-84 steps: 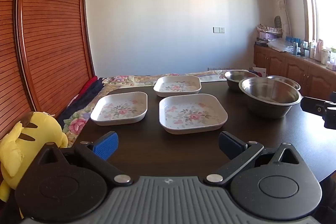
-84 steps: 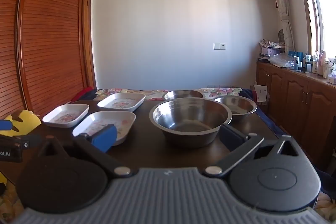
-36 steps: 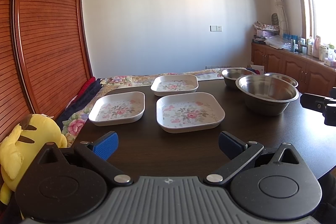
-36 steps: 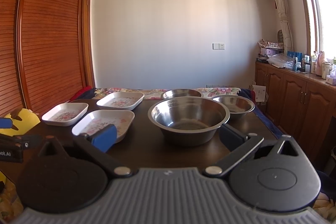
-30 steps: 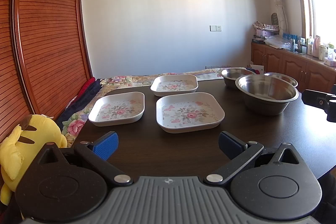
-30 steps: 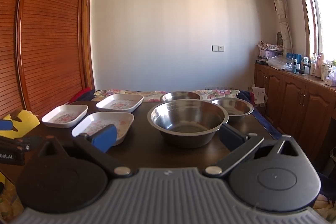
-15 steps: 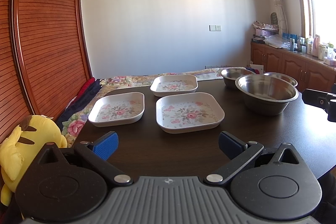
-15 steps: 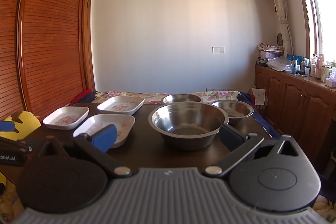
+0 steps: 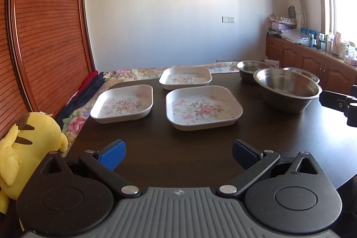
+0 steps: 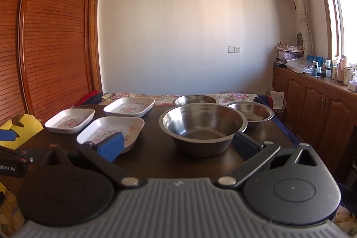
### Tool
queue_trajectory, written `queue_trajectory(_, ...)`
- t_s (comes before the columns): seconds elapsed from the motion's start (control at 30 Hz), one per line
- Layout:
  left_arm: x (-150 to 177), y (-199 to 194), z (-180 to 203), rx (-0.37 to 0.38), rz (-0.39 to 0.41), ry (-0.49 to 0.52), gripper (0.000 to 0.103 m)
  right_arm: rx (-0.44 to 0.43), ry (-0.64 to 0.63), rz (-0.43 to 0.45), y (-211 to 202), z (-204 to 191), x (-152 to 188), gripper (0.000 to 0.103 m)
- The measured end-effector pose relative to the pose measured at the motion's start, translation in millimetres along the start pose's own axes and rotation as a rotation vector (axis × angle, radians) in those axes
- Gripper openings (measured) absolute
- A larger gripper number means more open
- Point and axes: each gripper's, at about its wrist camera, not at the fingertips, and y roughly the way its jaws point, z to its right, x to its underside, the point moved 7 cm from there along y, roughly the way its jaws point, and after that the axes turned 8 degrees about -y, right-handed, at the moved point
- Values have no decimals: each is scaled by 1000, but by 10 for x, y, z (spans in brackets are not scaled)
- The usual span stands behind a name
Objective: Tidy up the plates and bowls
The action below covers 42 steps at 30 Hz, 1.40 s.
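dark glossy tabletop (image 9: 156, 155) carrying three square white floral plates (image 9: 203, 106) on its left and three round steel bowls (image 10: 202, 124) on its right. left claw (image 9: 178, 154) and right claw (image 10: 178, 144) level above the near edge, both spread wide, empty.

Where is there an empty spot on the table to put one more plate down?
The near strip of dark table, between the left gripper and the closest floral plate, is bare. So is the stretch near the big steel bowl, toward the table's right edge. The far half is crowded: three plates sit close together, and three bowls bunch up.
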Motion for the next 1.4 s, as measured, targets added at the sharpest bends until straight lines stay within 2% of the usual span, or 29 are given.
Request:
queue_trajectory(0.33,-20,241,-162,22,-65,7,103,-52,-42,-19,265,-172,-74,103)
queue_trajectory(0.83,-352,588,-540,-13,-73,1,103,-145,-106,-27,647,-531,-313,103)
queue_trajectory(1.1,-426,842,-623,35,-70,-6,103,-212,-105,-76,926,-700,-285,103)
queue_trajectory(1.3,-442,1050,-608,88,-91,-25,93,-264,-95,-121,1097,-824,-254,101)
queue_trajectory(1.33,-441,1085,-596,94,-96,-23,90,-279,-95,-127,1118,-852,-248,98)
queue_trajectory(1.37,-438,1115,-589,102,-100,-26,88,-285,-100,-136,1145,-878,-239,90)
queue_trajectory(1.4,-435,1148,-581,112,-105,-29,84,-290,-102,-145,1171,-901,-226,88)
